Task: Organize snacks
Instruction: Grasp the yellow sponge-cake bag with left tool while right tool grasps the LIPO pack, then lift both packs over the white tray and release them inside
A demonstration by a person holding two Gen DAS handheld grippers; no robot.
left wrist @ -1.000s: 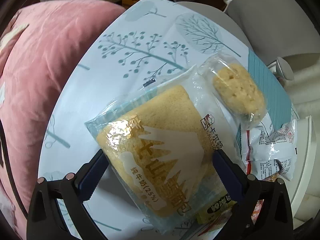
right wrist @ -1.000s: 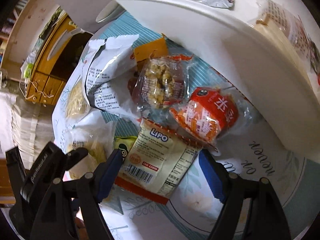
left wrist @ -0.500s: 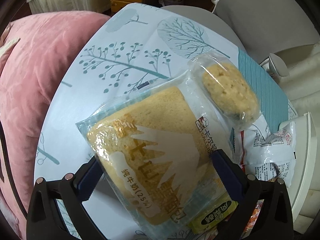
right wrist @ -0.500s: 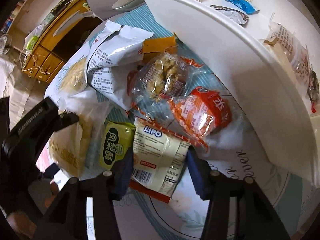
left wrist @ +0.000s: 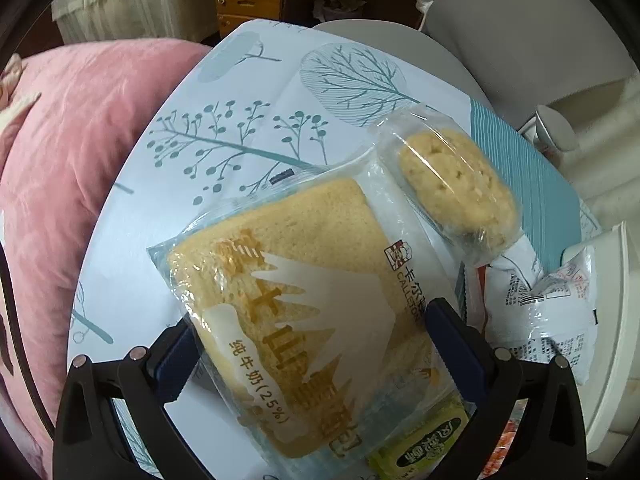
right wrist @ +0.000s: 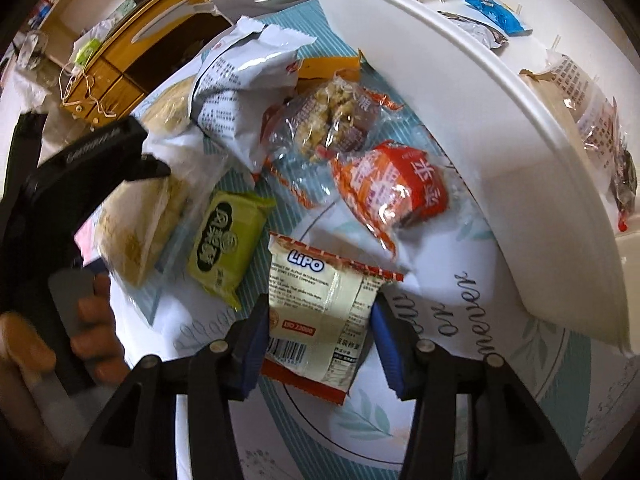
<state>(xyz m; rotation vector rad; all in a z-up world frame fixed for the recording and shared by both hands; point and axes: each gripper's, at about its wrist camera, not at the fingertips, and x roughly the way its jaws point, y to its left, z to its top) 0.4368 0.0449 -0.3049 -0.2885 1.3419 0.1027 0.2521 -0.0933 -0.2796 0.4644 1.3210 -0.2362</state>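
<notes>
Green snack pack point(left wrist: 420, 450) half buried under the bread bag point(left wrist: 304, 320) between the left tongs, cut off at bottom edge. Small print on Lipo pack point(right wrist: 320, 312) between right tongs unreadable.

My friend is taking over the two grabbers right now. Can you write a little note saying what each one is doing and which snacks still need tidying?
Left gripper: jaws around the big bread pack; I cannot tell if the pads press on it.
Right gripper: jaws closing on the Lipo packet, pads at its sides.
Done: a few snacks already lie in the white bin.
Left on the tablecloth: green pastry pack, red-orange pack, nut bar, white bag, round cake.
</notes>
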